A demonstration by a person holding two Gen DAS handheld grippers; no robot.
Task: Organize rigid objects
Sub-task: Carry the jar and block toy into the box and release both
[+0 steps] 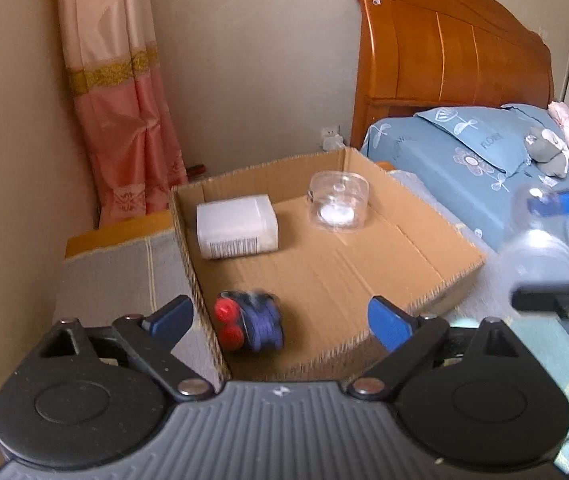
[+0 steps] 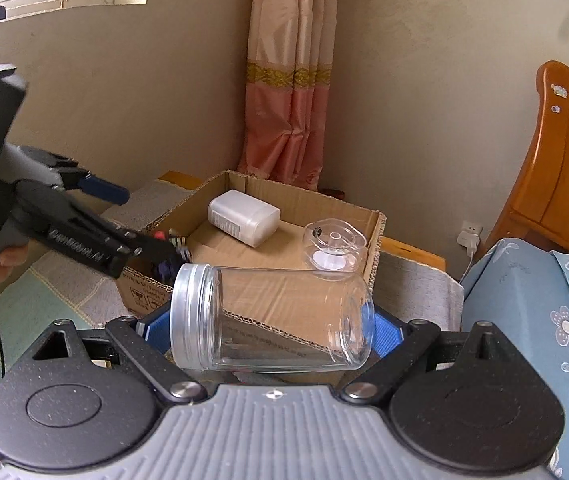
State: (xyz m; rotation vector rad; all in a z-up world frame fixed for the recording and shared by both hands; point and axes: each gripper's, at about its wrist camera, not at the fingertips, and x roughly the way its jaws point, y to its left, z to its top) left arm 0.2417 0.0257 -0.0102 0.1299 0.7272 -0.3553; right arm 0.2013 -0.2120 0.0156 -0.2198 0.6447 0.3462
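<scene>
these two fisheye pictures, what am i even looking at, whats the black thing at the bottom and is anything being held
Each picture comes from a camera mounted on a hand-held two-finger gripper; a person carries one in each hand. The black and grey shape at the bottom is the tool itself.

The left gripper is open and empty, above a cardboard box holding a blue and red toy, a white container and a small clear container.

The right gripper holds a clear jar sideways between its blue pads.
</scene>
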